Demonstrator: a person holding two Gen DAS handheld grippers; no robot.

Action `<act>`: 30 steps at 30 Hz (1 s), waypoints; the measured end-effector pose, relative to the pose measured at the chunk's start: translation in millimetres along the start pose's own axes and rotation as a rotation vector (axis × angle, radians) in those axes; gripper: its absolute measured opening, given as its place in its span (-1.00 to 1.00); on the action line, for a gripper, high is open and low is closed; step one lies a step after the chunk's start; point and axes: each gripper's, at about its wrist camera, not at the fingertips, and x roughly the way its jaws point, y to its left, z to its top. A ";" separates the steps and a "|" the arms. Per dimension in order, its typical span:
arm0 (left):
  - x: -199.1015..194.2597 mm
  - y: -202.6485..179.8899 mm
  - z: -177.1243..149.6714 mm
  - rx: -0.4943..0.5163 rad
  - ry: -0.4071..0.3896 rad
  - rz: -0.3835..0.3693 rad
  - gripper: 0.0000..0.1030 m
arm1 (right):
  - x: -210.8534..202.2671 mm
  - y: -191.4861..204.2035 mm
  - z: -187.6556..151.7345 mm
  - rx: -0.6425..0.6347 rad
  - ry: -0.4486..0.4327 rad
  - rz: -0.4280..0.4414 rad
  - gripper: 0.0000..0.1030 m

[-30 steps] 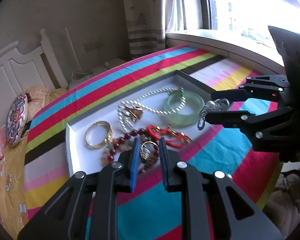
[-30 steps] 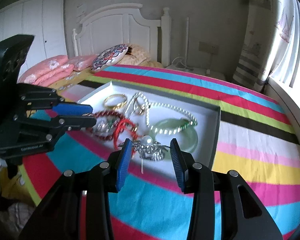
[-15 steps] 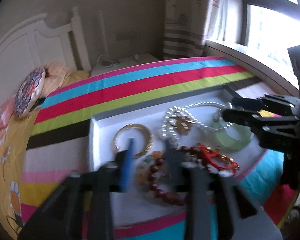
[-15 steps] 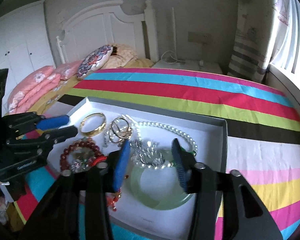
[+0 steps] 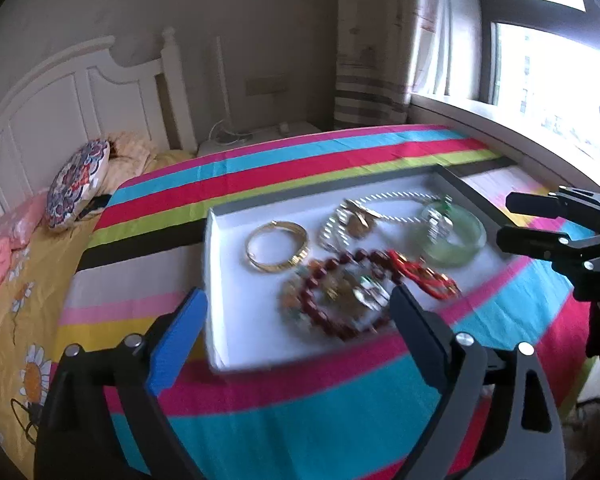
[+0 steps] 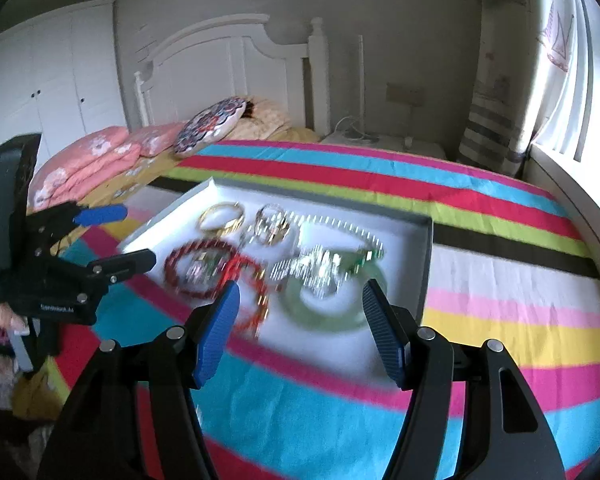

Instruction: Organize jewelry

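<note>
**Jewelry in the tray, both grippers spread and empty**

The white tray (image 5: 216,280) lies on a striped cloth (image 5: 320,412) and serves as the landmark. Inside it, toward its far left corner, rests a gold bangle (image 5: 277,250). Beside that, along the far wall, lies a pearl necklace (image 5: 396,200) with a gold piece (image 5: 358,222) on it. At the tray's right end sits a green jade bangle (image 5: 454,240) with a silver brooch (image 6: 318,266) lying across it. Near the front wall lie a dark red bead bracelet (image 5: 340,300) and a red cord bracelet (image 5: 424,272), touching each other; blur hides the finer details.

The left gripper (image 5: 298,320) hovers at the tray's near edge with fingers (image 5: 176,338) spread wide, holding nothing. The right gripper (image 6: 300,320) is at the tray's front right, fingers (image 6: 216,332) likewise wide apart and empty.

Beyond the tray: a white headboard (image 6: 220,64), pink pillows (image 6: 84,164), a patterned round cushion (image 5: 78,186), a curtain (image 5: 372,40) and a window (image 5: 548,64).
</note>
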 end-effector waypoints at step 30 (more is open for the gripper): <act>-15.7 -71.1 -66.2 0.209 0.092 -0.167 0.61 | -6.5 58.1 -65.6 -0.202 0.133 0.078 -0.15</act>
